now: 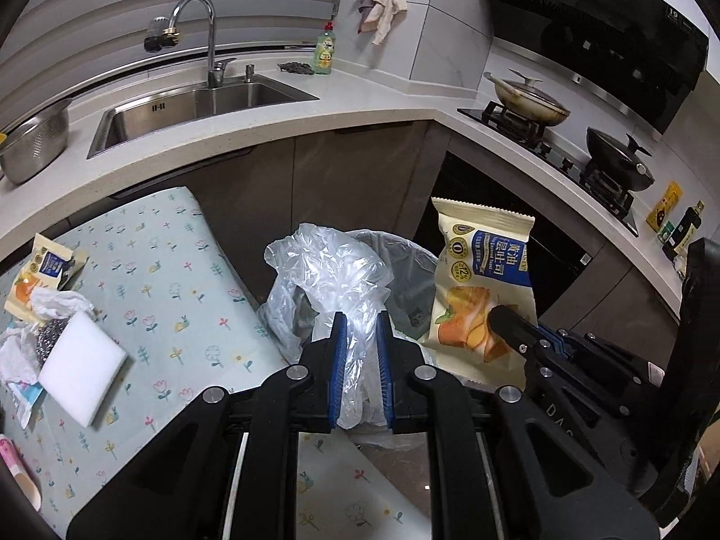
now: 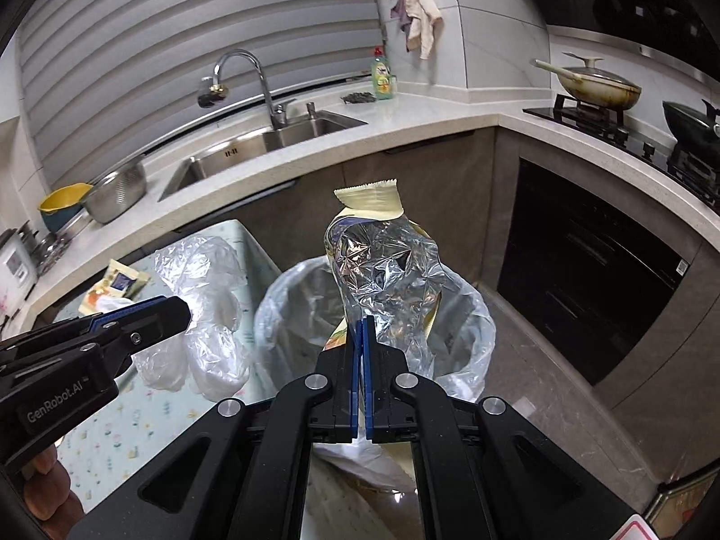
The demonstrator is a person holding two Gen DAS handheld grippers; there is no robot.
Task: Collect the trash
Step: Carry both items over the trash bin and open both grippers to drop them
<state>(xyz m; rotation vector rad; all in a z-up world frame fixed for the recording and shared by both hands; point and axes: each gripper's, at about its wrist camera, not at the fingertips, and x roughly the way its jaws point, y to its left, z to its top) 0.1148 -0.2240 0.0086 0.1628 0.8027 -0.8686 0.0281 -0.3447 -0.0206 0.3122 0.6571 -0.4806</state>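
Observation:
My left gripper (image 1: 360, 321) is shut on a crumpled clear plastic bag (image 1: 333, 270) and holds it beside the bin. The bag also shows in the right wrist view (image 2: 202, 315), with the left gripper (image 2: 180, 310) at its side. My right gripper (image 2: 362, 321) is shut on an empty yellow toast wrapper (image 2: 382, 261), held upright over the trash bin (image 2: 468, 315) lined with a clear bag. In the left wrist view the wrapper (image 1: 483, 279) hangs right of the bin (image 1: 409, 288), with the right gripper (image 1: 499, 315) on it.
A table with a floral cloth (image 1: 180, 279) stands left of the bin and holds another wrapper (image 1: 45, 270), tissues (image 1: 58, 303), a steel scourer (image 1: 51, 333) and a white sponge (image 1: 81, 364). Behind are the counter with a sink (image 1: 198, 108), a colander (image 1: 36, 144) and a stove with pans (image 1: 531, 99).

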